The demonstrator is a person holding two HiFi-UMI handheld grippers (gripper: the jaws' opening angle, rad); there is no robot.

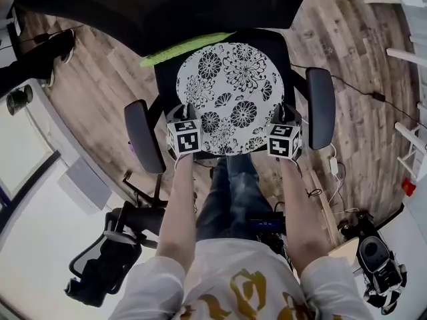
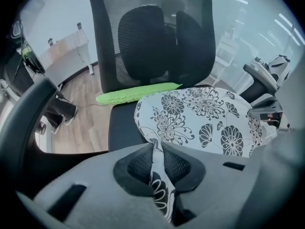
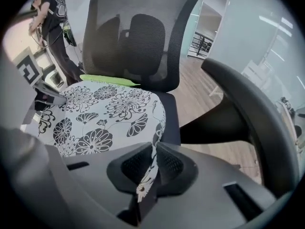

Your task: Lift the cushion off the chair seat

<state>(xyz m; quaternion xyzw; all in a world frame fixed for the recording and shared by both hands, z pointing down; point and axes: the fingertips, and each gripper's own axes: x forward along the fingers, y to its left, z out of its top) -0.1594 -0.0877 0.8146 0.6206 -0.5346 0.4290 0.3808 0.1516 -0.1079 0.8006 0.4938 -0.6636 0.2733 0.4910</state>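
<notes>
Cushion (image 1: pixel 230 99): round, black-and-white flower print, lying on the chair seat (image 1: pixel 167 85) and covering most of it; no long axis to speak of.
Chair seat: black, showing only as a rim at the cushion's left and back; green strip (image 1: pixel 183 47) along the back edge, below the backrest (image 2: pixel 147 37).
Direction from the grippers: spreads away from both toward the backrest; front rim at the jaws, bulk beyond them.
Left gripper (image 2: pixel 156 149): clamped tight on a fold of the cushion's front-left rim, printed fabric squeezed between the pads and running out of them toward the cushion's body.
Right gripper (image 3: pixel 153 149): clamped the same way on a fold of the front-right rim, fabric pinched thin between the pads.
Spacing: the two grips well apart, one at each side of the near edge, between the left armrest (image 1: pixel 143 135) and the right armrest (image 1: pixel 320 109); neither hand nearer than the other.
Contact with seat: back half appears to rest on it; front edge clear or not, cannot tell.
Coming move, as judged: level, even rise of both hands; far side likely to sag, since only the near rim is held.
</notes>
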